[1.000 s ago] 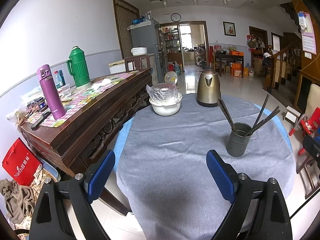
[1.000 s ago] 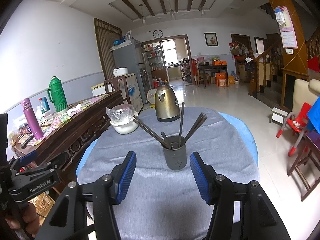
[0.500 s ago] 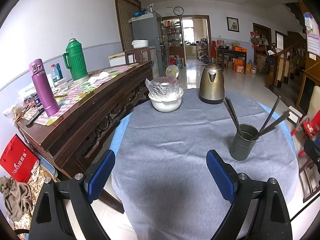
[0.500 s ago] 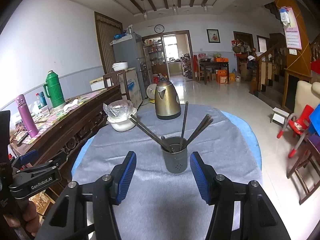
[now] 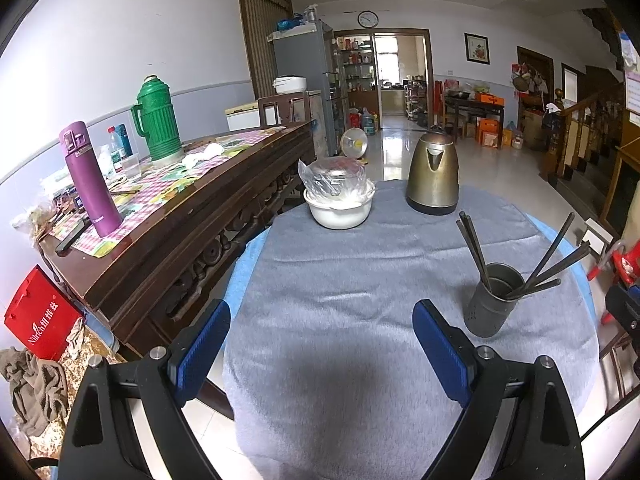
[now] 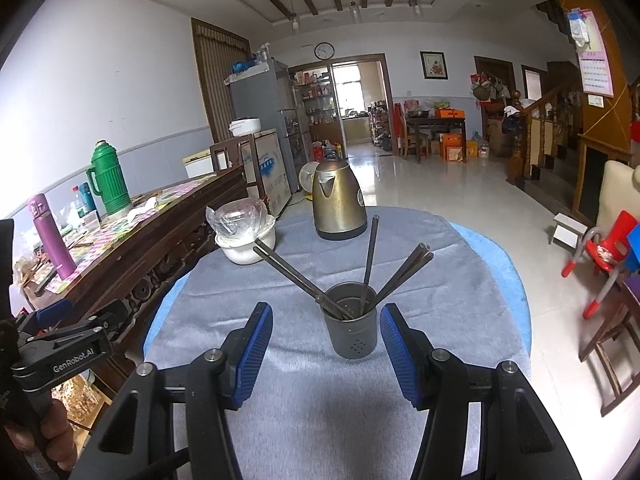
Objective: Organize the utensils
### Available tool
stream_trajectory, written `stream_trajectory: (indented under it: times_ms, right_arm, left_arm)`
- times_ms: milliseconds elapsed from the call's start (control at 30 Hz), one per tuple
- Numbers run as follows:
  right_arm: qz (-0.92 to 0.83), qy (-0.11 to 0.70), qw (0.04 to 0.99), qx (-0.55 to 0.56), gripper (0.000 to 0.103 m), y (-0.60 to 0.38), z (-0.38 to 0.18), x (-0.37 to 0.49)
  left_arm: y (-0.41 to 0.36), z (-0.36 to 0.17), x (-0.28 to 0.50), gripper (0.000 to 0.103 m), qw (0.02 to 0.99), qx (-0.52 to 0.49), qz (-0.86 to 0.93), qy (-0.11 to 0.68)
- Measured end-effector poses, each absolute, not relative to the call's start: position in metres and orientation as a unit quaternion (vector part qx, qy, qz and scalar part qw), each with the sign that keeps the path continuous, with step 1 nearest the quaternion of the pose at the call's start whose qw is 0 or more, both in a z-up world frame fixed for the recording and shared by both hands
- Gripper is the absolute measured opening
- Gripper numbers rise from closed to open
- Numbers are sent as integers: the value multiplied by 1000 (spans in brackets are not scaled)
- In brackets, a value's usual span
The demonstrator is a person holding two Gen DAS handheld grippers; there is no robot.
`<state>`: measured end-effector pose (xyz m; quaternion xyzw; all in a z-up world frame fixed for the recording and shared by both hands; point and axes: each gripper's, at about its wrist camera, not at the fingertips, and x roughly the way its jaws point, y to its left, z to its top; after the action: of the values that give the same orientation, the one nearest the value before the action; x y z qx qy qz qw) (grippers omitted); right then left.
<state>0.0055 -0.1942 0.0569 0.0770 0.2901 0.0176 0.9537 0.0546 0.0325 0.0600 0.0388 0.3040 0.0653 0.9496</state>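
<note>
A grey metal utensil holder (image 6: pixel 352 322) stands on the grey cloth of the round table (image 6: pixel 460 280), with several dark chopsticks (image 6: pixel 370 260) fanned out of it. It also shows in the left wrist view (image 5: pixel 494 306), with its chopsticks (image 5: pixel 554 254). My right gripper (image 6: pixel 326 322) is open and empty, its blue pads either side of the holder but nearer the camera. My left gripper (image 5: pixel 322 320) is open and empty over the table's near left part, left of the holder.
A brass kettle (image 6: pixel 338 210) and a white bowl holding a plastic-wrapped glass lid (image 6: pixel 244 236) stand at the table's far side. A wooden sideboard (image 5: pixel 168 208) with a green thermos (image 5: pixel 156 122) and a purple bottle (image 5: pixel 90 182) runs along the left. Red chair (image 6: pixel 604 248) at right.
Both grippers have moved forward toward the table and tilted down slightly; the holder sits closer and lower in both views. Both stay open.
</note>
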Motion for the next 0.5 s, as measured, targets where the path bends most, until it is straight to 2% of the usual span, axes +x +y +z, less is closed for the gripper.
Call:
stream_trajectory:
  times_ms: [500]
  right_arm:
    - [13, 290, 954, 76, 60, -192, 53, 19]
  left_arm:
    - [37, 62, 65, 93, 948, 37, 64, 309]
